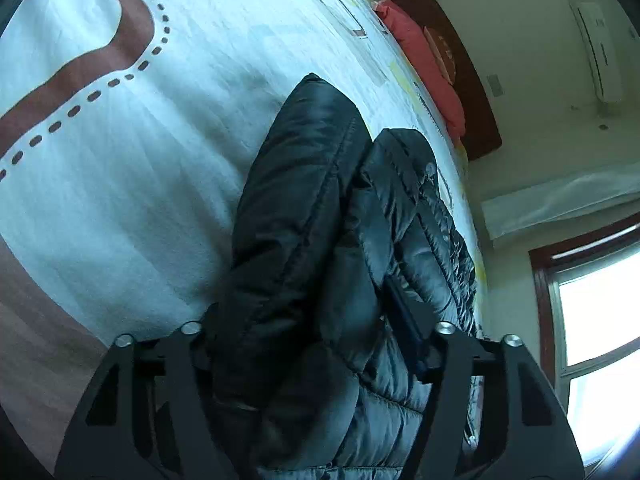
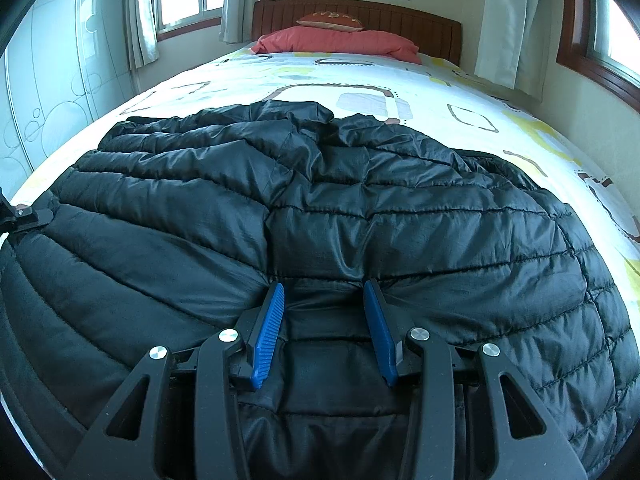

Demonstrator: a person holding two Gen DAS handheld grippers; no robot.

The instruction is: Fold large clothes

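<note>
Fingers first: on the right gripper, set partway closed and biting into a puffy panel near the close edge of the black quilted jacket, with puckers fanning out from both blue tips. On the left gripper, standing about half open around a thick roll of the same jacket; looks clamped, since padding fills the whole gap, though one pad stays hidden behind it.

Judged as mid-fold, with one side being brought over the body of the jacket. Advice for doing it well:
- Keep the right pinch fixed as an anchor.
- Carry the left bundle across low and level, so that slippery shell fabric cannot slide out.
- Lay the edge along a quilting line, then press trapped air out before letting go.

Spread across the near half of a bed, on a white sheet printed with brown and yellow-green rounded squares. Soft footing, so expect sinking and drag. Farther up: pink pillow, dark wooden headboard, curtained windows on both sides, wall air conditioner.
</note>
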